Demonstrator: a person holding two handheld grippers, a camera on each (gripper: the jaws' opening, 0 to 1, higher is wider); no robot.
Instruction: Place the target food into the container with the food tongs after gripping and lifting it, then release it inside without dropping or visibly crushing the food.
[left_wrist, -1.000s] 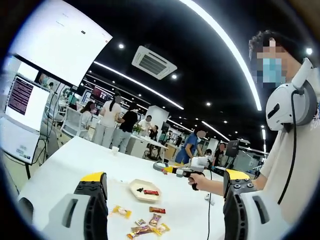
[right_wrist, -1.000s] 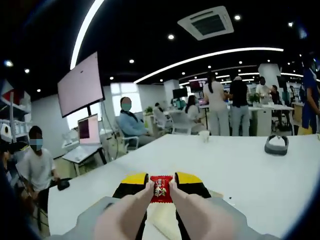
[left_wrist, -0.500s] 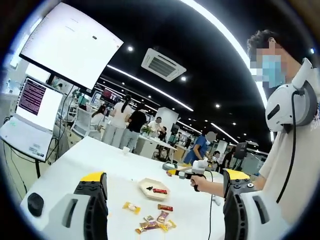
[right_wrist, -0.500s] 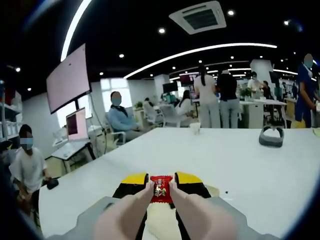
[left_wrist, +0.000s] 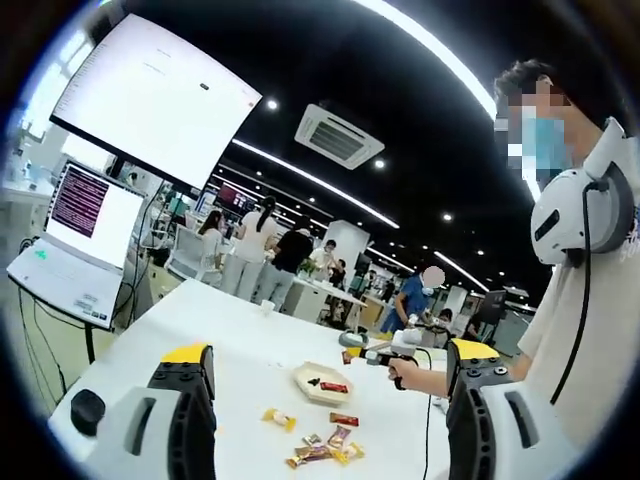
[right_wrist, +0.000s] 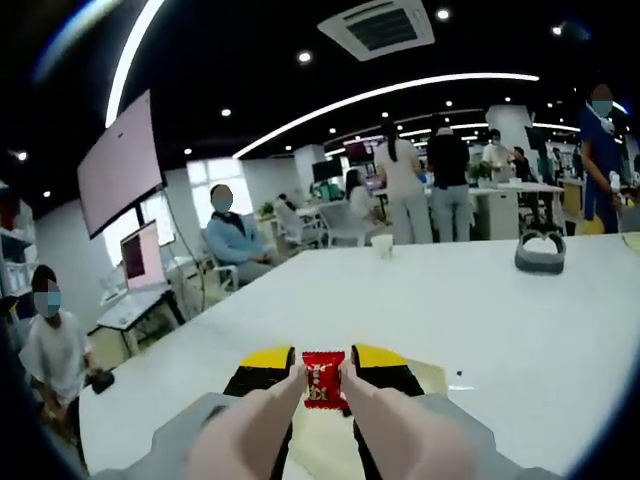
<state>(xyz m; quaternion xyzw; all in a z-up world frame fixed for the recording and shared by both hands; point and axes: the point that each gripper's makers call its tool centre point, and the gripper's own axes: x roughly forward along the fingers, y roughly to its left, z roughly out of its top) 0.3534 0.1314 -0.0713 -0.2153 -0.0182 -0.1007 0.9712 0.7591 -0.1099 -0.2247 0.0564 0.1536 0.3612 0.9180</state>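
Right gripper view has the red-wrapped candy (right_wrist: 322, 378) pinched between the tips of my food tongs (right_wrist: 322, 385), and the right gripper (right_wrist: 322, 365) is squeezed around the tong arms so they stay pressed on the wrapper; the packet looks flat and unbent, so I judge the grip is light enough not to crush it. I hold it raised above the pale container (right_wrist: 425, 377), whose rim peeks out just behind and below the tong tips, because the drop has to happen inside it, not beside it. Left gripper view shows that same container (left_wrist: 322, 385) on the white table (left_wrist: 230, 330) with one red piece already lying in it, and the remaining wrapped sweets (left_wrist: 320, 447) scattered on the table nearer me, apart from the dish. My left gripper (left_wrist: 325, 425) hangs with its jaws wide apart, gripping nothing, kept out of the way. Compared with a second ago, the candy sits in the tongs exactly as it did, while the room behind it has slid and the container edge now shows more to the right of the tips; the left gripper view has tilted too, showing more of the table's near end.
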